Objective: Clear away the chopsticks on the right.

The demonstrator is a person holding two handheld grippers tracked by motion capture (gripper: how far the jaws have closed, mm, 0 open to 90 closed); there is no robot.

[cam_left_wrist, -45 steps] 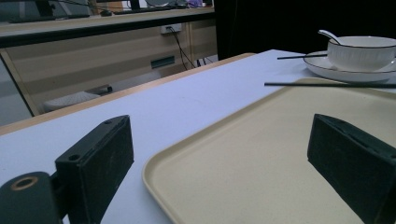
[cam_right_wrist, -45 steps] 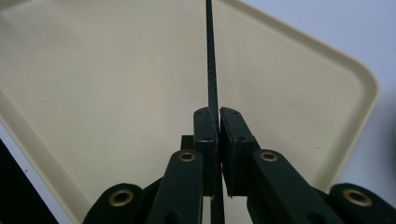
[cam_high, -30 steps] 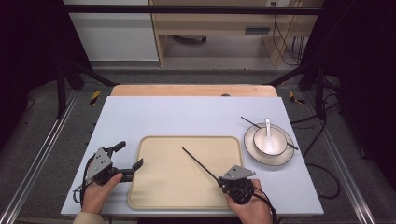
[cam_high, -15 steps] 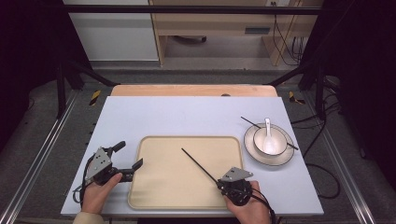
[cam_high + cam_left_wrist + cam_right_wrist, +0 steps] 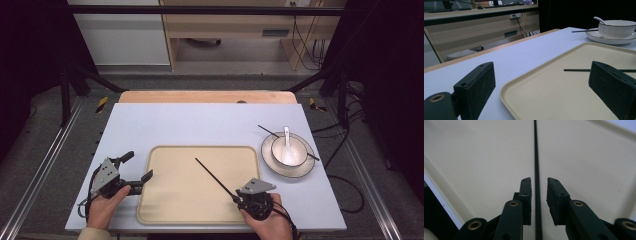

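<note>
While my right tongs (image 5: 538, 195) straddle the chopstick (image 5: 215, 177) on the tray (image 5: 165, 210), slightly spread, I should close squarely. My left tongs (image 5: 134, 172) rest wide apart at the tray's left edge.

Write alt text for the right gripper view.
Two black jaws of the right gripper stand slightly apart around a thin black chopstick, which runs straight away from the camera over a beige tray.
</note>
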